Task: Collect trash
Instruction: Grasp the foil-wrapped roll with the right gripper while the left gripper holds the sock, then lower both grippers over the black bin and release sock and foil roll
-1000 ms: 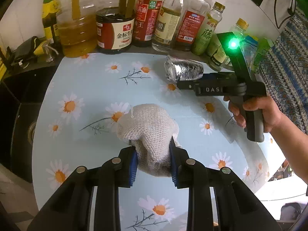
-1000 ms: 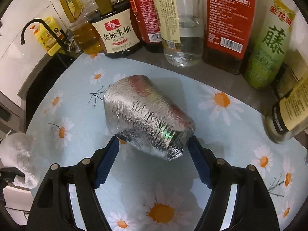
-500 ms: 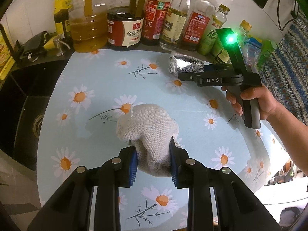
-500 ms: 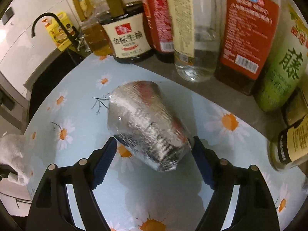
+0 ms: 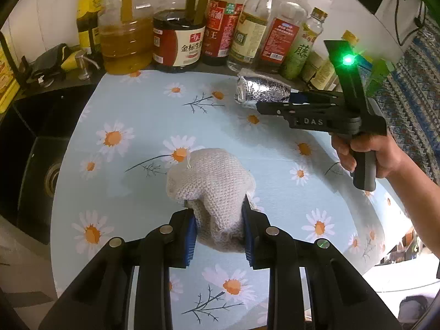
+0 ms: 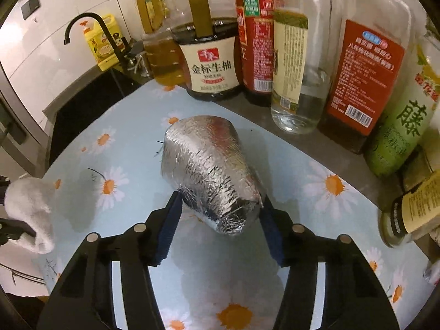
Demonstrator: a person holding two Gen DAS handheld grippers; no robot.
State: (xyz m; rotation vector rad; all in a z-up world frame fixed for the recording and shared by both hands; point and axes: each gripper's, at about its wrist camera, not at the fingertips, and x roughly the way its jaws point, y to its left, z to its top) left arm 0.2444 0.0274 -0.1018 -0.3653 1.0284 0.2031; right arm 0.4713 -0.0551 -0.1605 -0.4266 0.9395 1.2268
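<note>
My left gripper (image 5: 218,220) is shut on a crumpled beige knitted cloth (image 5: 211,181) and holds it above the daisy-print tablecloth (image 5: 132,115). The cloth also shows at the left edge of the right wrist view (image 6: 30,211). My right gripper (image 6: 220,225) is shut on a silver foil-wrapped cup (image 6: 209,170) lying on its side; both blue pads touch its near end. In the left wrist view the foil cup (image 5: 261,90) sits at the tips of the right gripper (image 5: 275,101), near the back of the table.
A row of sauce and oil bottles (image 5: 178,41) stands along the back wall, close behind the foil cup (image 6: 299,63). A dark sink (image 5: 35,165) with a black tap (image 6: 90,33) lies to the left. The table's round edge (image 5: 385,255) falls off front right.
The right gripper's jaws have closed from wide open onto the foil cup, which has tilted and shifted a little. The left gripper holds the cloth as before and has risen slightly.
</note>
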